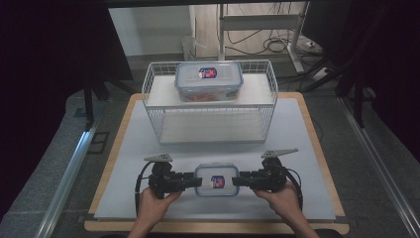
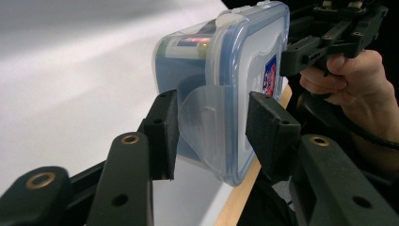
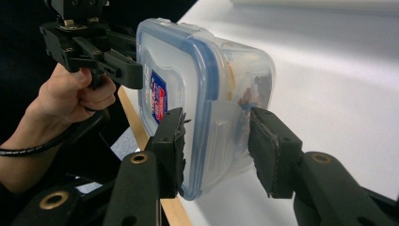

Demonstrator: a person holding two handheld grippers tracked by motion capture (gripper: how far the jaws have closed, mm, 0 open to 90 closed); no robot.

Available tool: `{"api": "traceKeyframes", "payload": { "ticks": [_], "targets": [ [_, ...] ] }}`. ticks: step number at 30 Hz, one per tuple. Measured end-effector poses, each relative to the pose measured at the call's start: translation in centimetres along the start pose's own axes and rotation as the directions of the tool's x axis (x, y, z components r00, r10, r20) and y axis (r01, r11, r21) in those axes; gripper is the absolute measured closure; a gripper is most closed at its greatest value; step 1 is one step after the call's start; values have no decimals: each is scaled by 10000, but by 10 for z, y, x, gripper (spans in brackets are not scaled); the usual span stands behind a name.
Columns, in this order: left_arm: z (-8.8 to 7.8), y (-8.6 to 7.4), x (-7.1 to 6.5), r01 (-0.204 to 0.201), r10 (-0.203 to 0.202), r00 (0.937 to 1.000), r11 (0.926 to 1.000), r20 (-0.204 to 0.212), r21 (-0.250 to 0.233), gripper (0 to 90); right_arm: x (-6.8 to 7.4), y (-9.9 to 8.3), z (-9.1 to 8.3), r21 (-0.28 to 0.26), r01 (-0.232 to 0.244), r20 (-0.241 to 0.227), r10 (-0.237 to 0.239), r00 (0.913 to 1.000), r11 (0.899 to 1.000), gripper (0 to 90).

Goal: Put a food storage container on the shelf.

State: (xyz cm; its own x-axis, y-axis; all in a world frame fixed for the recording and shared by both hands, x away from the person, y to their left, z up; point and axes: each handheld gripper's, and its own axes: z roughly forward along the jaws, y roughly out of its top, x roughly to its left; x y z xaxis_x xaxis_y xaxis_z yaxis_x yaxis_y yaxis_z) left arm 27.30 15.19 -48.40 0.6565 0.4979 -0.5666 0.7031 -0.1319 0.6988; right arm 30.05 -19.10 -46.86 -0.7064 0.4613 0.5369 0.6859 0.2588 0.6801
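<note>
At lower centre of the high view, the left gripper [image 1: 197, 182] and right gripper [image 1: 236, 180] each clamp an end of the lidded container [image 1: 217, 180].

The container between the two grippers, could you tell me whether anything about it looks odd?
Nothing stands out. The small container sits level between the left gripper and right gripper, each clamped on one end, lid on and nothing spilled on the white mat.

Food box [image 1: 216, 180] clear glossy plastic, blue-rimmed lid; tool [image 2: 211, 136] jaws matt black plastic, brass-look rivets; rack [image 1: 210, 101] white coated wire; tabletop [image 1: 317, 144] pale wood edge under matt white sheet
</note>
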Motion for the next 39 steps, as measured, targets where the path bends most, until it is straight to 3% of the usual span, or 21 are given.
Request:
{"api": "traceKeyframes", "payload": {
  "ticks": [4, 7, 10, 18, 29, 39],
  "targets": [
    [-5, 10, -1, -155, 155, 9999, 9997, -32, -162, 558, 1, 9, -2, -181, 144, -52, -145, 9999, 9997, 572],
    [-8, 14, -1, -122, 130, 9997, 9991, 192, -394, 572, 1, 14, -4, -284, 96, -151, -100, 9998, 9996, 572],
    [-10, 21, -1, -146, 158, 9995, 9989, 267, -456, 577, -2, 19, -9, -576, -54, -495, 26, 9988, 9983, 587],
    [-16, 41, -6, -431, 445, 9988, 9973, 226, -591, 577, 2, 36, -17, -779, 169, -414, -202, 9989, 9968, 586],
    [-36, 84, -19, -1071, 1079, 9942, 9909, 47, -813, 577, 14, 77, -31, -1136, 615, -374, -661, 9971, 9916, 587],
    [-54, 118, -28, -1352, 1346, 9908, 9847, -133, -1095, 577, 27, 114, -41, -1478, 984, -298, -1039, 9941, 9841, 586]
  ]
}}
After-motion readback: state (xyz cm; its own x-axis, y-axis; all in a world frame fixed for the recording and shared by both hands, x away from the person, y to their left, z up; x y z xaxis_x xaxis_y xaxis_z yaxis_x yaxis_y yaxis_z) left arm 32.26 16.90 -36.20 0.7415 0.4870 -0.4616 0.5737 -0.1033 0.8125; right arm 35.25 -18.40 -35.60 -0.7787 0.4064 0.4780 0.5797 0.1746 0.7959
